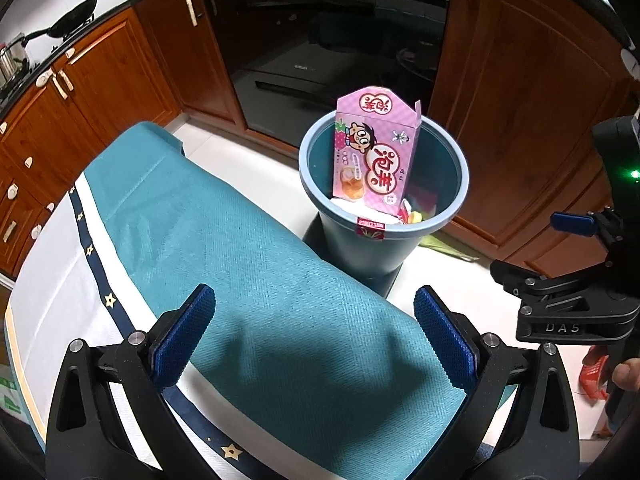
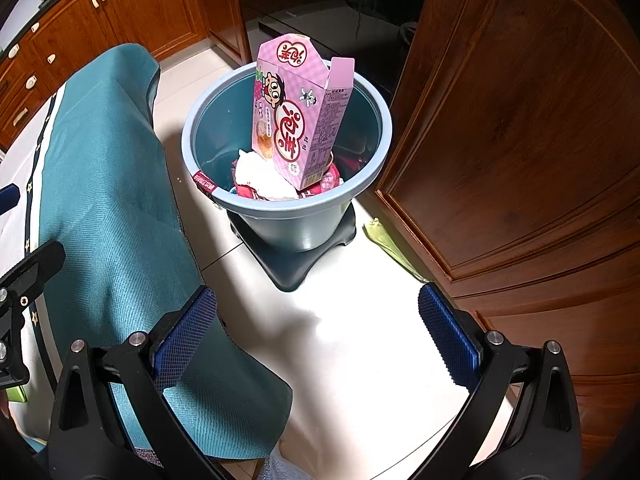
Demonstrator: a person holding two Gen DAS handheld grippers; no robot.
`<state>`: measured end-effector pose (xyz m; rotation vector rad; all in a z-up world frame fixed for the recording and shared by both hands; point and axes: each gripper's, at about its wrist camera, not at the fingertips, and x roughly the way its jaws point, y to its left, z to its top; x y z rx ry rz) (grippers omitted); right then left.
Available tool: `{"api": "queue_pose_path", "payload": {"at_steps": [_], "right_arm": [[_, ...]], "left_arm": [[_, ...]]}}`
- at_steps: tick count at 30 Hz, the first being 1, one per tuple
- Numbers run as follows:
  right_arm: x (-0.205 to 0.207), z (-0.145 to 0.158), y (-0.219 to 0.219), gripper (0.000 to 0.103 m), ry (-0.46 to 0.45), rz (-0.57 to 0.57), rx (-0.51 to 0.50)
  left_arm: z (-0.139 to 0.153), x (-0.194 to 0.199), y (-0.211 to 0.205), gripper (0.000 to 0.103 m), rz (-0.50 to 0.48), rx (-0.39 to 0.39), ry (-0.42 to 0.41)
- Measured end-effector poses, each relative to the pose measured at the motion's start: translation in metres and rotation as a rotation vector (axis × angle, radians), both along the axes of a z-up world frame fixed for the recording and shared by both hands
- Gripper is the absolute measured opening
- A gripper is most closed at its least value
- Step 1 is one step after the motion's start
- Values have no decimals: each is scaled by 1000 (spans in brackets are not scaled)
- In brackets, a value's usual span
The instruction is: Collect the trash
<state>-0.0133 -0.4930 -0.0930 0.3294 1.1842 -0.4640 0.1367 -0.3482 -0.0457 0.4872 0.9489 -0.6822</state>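
A blue trash bin (image 1: 452,152) (image 2: 288,216) stands on the floor beside the table. A pink snack box (image 1: 374,152) (image 2: 296,120) stands upright inside it, poking above the rim. Under the box lie a white crumpled paper (image 2: 260,176) and red wrappers (image 2: 324,186). My left gripper (image 1: 314,332) is open over the teal tablecloth (image 1: 240,248), empty. My right gripper (image 2: 318,334) is open above the floor in front of the bin, empty. In the left wrist view the right gripper (image 1: 560,296) shows at the right edge.
Brown wooden cabinets (image 2: 520,140) stand close to the right of the bin. A dark oven (image 1: 320,40) sits behind it. A green scrap (image 2: 384,236) lies on the white floor by the cabinet. A black pan (image 1: 72,20) rests on the counter at far left.
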Motion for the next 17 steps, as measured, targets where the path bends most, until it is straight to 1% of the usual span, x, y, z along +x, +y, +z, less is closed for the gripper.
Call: {"api": "queue_pose_path", "payload": {"at_steps": [10,15,17], "right_arm": [[-1,4,-1,97,-1,2,-7],[0,7,-2,97,-2,6,-21],[0,9,-2,97,-3,6,-26]], "left_arm": [[4,-1,1,100,7,20,-25],[5,-1,3,100,19,30,-16],[4,-2,3,100,18,41,-26]]}}
